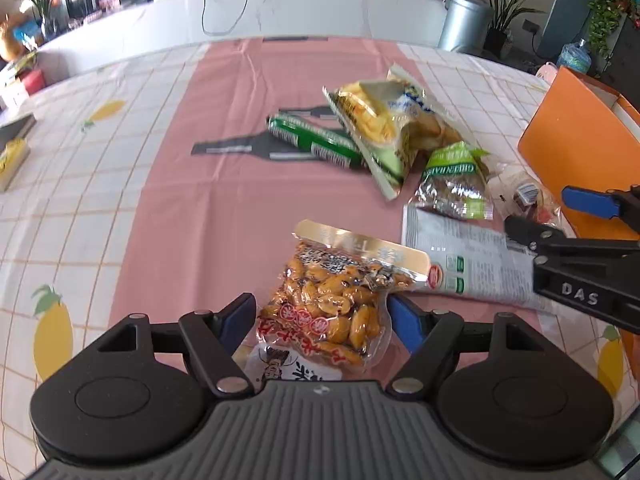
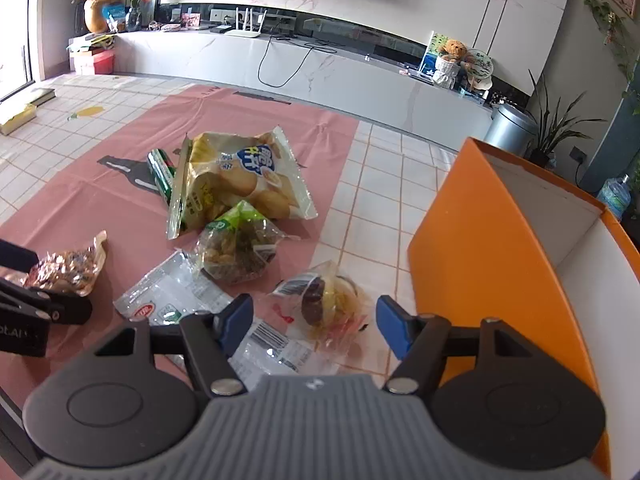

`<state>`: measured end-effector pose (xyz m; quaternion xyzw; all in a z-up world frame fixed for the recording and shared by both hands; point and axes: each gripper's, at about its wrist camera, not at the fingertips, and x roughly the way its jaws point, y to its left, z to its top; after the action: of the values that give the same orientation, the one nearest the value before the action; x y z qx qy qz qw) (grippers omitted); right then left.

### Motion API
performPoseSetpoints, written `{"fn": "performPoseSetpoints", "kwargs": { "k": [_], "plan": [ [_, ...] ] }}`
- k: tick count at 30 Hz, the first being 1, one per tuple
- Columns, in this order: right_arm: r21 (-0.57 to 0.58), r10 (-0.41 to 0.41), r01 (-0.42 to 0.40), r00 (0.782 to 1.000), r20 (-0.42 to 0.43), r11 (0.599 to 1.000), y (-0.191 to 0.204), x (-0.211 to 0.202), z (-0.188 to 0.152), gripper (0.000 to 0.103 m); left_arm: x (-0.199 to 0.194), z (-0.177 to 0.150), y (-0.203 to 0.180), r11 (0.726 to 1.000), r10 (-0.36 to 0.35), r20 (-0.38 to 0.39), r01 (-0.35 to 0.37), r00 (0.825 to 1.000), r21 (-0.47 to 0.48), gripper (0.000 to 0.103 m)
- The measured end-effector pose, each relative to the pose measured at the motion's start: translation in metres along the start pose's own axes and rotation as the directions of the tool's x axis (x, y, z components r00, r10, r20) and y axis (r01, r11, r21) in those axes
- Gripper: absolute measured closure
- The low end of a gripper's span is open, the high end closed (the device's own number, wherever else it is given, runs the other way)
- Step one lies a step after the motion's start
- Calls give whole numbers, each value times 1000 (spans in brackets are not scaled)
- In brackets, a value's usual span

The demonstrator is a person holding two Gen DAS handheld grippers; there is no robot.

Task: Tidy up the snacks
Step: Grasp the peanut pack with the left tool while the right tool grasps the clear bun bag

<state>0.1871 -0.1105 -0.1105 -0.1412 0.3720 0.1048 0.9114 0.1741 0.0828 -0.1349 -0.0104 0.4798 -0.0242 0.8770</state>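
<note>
My left gripper is open, its blue pads on either side of an orange peanut pack lying on the pink cloth. My right gripper is open over a small clear pack with dark and yellow pieces; the right gripper also shows in the left wrist view. A white-and-clear flat pack lies under its left finger. Further off lie a green raisin bag, a yellow chip bag and a green tube pack. The peanut pack shows at the left of the right wrist view.
An open orange box with white inside stands right of the snacks, close to my right gripper. The table carries a checked cloth with a pink centre strip. Books lie at the far left edge.
</note>
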Motion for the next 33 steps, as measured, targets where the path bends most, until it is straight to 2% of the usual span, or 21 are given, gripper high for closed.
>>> {"fn": "performPoseSetpoints", "kwargs": {
  "k": [4, 6, 11, 13, 19, 20, 23, 30, 33],
  "plan": [
    [-16, 11, -11, 1000, 3, 1000, 2, 8, 1, 36, -1, 1, -4, 1000, 13, 34, -14, 999, 26, 17],
    [-40, 13, -13, 1000, 4, 999, 3, 11, 1, 31, 0, 1, -6, 999, 23, 43, -25, 999, 34, 17],
    [-60, 15, -15, 1000, 9, 998, 0, 19, 2, 31, 4, 1, -11, 996, 44, 68, -49, 997, 80, 15],
    [-51, 25, -24, 1000, 6, 998, -2, 22, 3, 40, 5, 1, -13, 995, 47, 77, -54, 996, 90, 14],
    [-63, 27, -26, 1000, 7, 998, -1, 23, 3, 51, 14, 1, -14, 991, 69, 66, -76, 995, 107, 15],
    [-69, 27, -27, 1000, 8, 997, 0, 23, 2, 51, 15, 1, -14, 991, 69, 68, -76, 995, 107, 16],
    [-76, 31, -30, 999, 15, 997, 2, 22, 1, 59, 13, 2, -13, 992, 63, 78, -71, 995, 103, 32],
    [-65, 44, -43, 999, 12, 997, 0, 17, 0, 64, 5, 1, -20, 988, 51, 97, -64, 994, 141, 44],
    [-62, 45, -44, 999, 10, 997, -2, 12, -1, 64, 1, 1, -21, 989, 35, 84, -47, 996, 139, 46]
  ]
}}
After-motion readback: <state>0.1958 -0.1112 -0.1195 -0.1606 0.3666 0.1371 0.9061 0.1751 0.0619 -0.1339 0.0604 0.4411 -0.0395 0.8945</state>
